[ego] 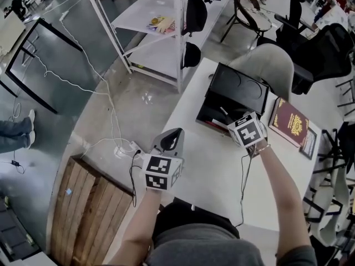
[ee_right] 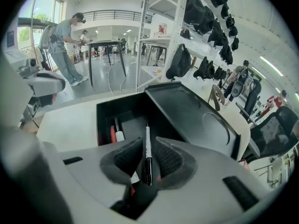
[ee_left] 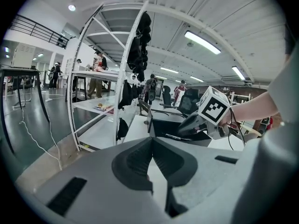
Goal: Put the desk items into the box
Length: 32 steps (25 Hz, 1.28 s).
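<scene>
A black box (ego: 213,112) stands open on the white table (ego: 205,176), its lid (ego: 242,86) tipped back. My right gripper (ego: 226,119) hovers over the box's near edge, pointing steeply down. In the right gripper view a black and white pen (ee_right: 147,154) lies in the gap of the right gripper (ee_right: 148,144), with space on both sides, so the pads do not press it. A red marker (ee_right: 113,134) and a white one (ee_right: 119,136) lie in the box (ee_right: 128,118). My left gripper (ego: 172,136) rests low at the table's left edge, its pads (ee_left: 140,157) together and empty.
A maroon book (ego: 292,123) lies right of the box on the table. A pale chair (ego: 267,60) stands behind the table. A white shelf rack (ego: 161,26) is at the back left, a wooden crate (ego: 89,204) on the floor at the left. Cables trail over the floor.
</scene>
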Available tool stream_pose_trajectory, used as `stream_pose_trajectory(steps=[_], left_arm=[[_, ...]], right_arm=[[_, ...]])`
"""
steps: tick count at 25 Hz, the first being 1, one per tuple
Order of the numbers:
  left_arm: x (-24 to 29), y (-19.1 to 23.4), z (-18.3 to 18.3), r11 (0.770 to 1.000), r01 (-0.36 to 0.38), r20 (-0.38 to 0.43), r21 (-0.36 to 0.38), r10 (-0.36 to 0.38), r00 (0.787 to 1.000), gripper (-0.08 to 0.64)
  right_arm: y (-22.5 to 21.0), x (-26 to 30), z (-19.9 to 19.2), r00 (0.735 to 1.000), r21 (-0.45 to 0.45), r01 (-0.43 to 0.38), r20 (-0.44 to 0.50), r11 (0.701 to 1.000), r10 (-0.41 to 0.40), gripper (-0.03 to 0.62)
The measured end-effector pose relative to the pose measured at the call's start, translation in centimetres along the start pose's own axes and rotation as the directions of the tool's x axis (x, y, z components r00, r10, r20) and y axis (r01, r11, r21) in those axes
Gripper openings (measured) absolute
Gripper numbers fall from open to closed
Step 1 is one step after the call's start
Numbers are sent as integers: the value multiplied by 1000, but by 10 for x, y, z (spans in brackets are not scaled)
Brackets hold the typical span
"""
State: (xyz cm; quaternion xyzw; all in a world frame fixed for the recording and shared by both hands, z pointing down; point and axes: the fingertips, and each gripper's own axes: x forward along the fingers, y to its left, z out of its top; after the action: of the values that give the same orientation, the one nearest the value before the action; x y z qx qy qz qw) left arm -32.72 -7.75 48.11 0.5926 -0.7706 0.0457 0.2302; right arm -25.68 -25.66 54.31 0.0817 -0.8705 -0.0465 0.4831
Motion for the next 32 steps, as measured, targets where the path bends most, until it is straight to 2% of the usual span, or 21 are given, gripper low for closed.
stream_pose_trajectory(steps=[7, 12, 17, 21, 27, 32], left_arm=[[3, -6, 8, 1000, 16, 12, 22, -16, 1000, 6], [6, -14, 11, 999, 34, 14, 42, -35, 999, 6], [8, -25, 15, 996, 58, 15, 65, -59, 998, 6], [10, -36, 19, 993, 80, 19, 85, -82, 996, 6], [11, -52, 24, 989, 105, 19, 103, -107, 994, 6], [12, -66, 29, 984, 123, 23, 127, -127, 992, 6]], right_arm=[[1, -38, 13, 992, 106, -6, 125, 994, -7, 83], [-2, -70, 17, 973, 203, -24, 230, 979, -24, 81], [-4, -107, 20, 938, 308, -59, 343, 949, -53, 72], [-6, -136, 17, 906, 355, -61, 413, 933, -98, 51], [-8, -171, 7, 863, 413, -53, 478, 909, -166, 31], [-9, -194, -11, 837, 459, -55, 505, 887, -209, 12]])
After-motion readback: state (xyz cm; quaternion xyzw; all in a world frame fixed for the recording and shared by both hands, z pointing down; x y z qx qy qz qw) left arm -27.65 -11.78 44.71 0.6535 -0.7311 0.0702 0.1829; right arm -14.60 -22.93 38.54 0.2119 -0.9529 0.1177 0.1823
